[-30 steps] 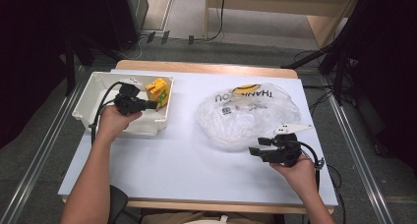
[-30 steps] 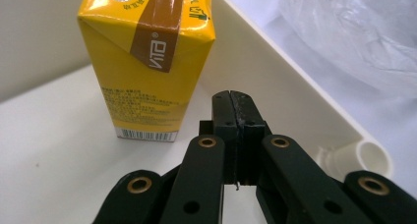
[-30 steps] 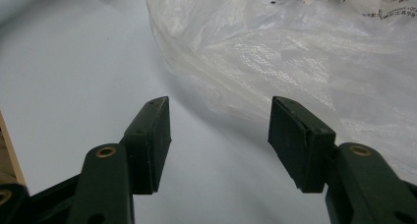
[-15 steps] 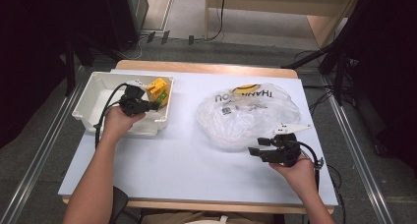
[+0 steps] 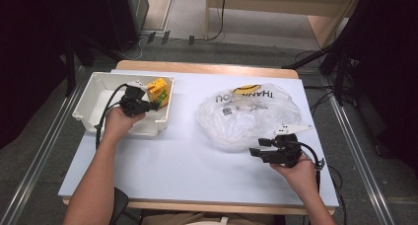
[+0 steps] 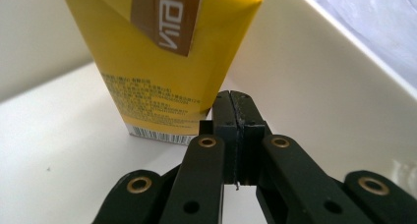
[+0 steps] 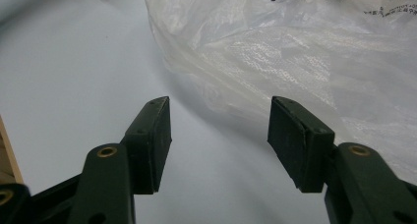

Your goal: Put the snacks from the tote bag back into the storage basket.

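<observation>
The left tool (image 6: 236,135), jaws fully closed on nothing, sits inside the white bin (image 5: 93,94) beside the yellow carton (image 6: 167,62). The right tool (image 7: 221,130), jaws wide apart and empty, rests on the pale blue desk (image 5: 187,161) near the plastic bag (image 5: 246,114). Grey floor surrounds the desk.

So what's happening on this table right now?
A person works at a white table with a gripper in each hand. The left gripper is inside the white bin, jaws shut with nothing between them, right beside a yellow carton standing in the bin. The right gripper rests near the edge of a clear plastic bag lying on the table, jaws open and not gripping the bag. Nothing is held by either gripper at this moment.
</observation>
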`<state>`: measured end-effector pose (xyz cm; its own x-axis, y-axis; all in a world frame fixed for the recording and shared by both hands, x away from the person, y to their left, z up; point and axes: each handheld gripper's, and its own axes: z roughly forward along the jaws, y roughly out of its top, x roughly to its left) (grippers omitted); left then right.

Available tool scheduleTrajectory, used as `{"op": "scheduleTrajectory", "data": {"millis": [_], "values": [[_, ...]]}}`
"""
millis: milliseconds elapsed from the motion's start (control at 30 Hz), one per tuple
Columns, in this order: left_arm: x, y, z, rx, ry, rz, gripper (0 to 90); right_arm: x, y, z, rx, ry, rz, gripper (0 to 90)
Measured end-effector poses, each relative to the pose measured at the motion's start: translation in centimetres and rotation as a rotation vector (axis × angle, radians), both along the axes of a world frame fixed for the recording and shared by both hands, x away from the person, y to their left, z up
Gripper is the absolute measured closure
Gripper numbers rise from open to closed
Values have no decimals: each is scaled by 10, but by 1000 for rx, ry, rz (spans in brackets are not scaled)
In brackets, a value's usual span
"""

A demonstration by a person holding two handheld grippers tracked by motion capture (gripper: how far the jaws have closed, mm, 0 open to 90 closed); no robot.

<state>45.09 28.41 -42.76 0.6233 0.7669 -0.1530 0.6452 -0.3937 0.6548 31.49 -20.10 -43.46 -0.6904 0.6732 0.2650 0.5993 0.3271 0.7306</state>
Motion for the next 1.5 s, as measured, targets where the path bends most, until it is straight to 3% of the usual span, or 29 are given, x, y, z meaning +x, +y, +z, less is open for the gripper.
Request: {"op": "scheduleTrajectory", "data": {"millis": [533,900,1500], "values": [[5,7,-3,-18,-6,45,900,0,1,0,-1,-1,1,431],[9,14,-6,-26,12,74,900,0,1,-1,-4,-2,3,431],[19,19,-13,-33,33,161,900,1,3,-2,-11,5,7,434]]}}
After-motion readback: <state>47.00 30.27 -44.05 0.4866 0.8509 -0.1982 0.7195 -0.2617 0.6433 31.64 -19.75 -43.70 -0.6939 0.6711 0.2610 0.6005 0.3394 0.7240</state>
